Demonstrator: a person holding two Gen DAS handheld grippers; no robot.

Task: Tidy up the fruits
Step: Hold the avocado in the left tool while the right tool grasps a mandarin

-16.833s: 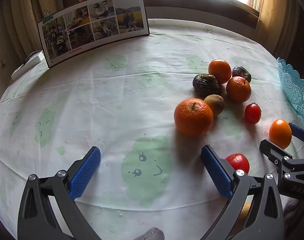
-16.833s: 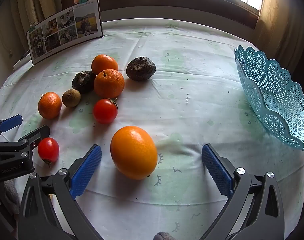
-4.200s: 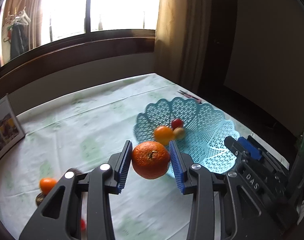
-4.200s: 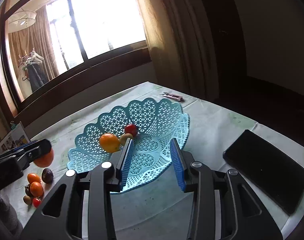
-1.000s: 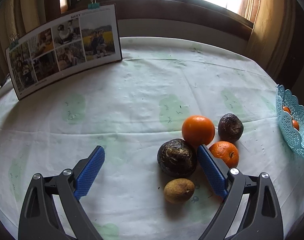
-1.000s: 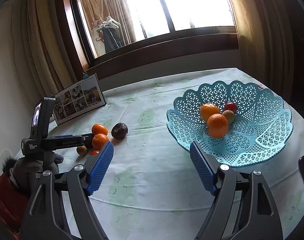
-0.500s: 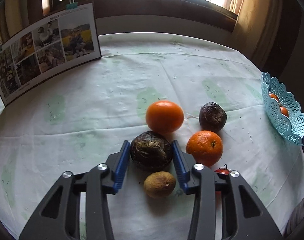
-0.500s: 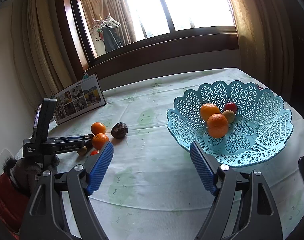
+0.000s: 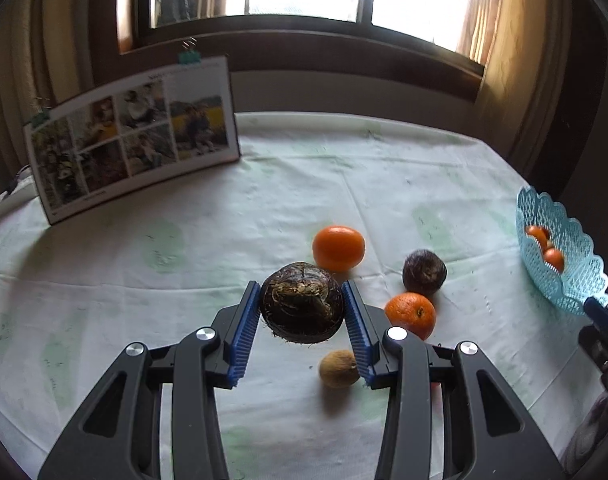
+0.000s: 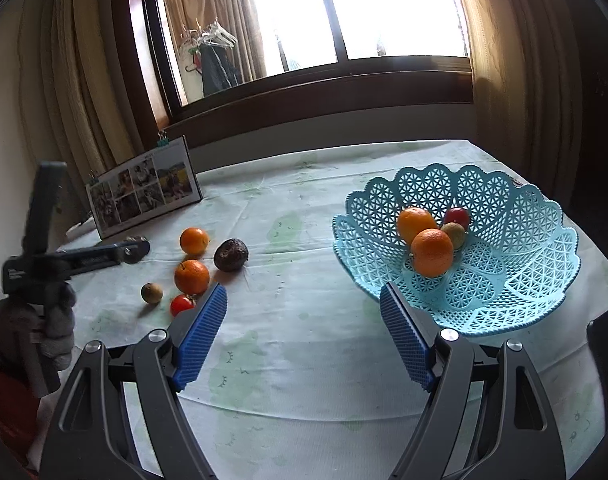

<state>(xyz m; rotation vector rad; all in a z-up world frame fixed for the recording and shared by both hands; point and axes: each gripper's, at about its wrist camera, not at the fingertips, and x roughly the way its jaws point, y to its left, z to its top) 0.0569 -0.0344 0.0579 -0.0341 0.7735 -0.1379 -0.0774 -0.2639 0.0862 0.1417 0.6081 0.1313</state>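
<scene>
oranges [image 10: 431,251]: four, two in the basket, two on the table
dark wrinkled fruits [image 9: 302,303]: two
tomatoes [image 10: 181,304]: two
small brown fruits [image 10: 151,292]: two
basket [image 10: 515,284]: one
photo board [image 9: 132,136]: one

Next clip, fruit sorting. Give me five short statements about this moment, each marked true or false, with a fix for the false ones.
1. The left hand-held gripper is shut on the large dark wrinkled fruit. True.
2. The right hand-held gripper holds an orange. False: its jaws stand open with nothing between them.
3. The blue basket holds four fruits. True.
4. The small red tomato lies in the basket. False: it lies on the tablecloth beside an orange.
5. The photo board lies flat on the table. False: it stands propped up.
</scene>
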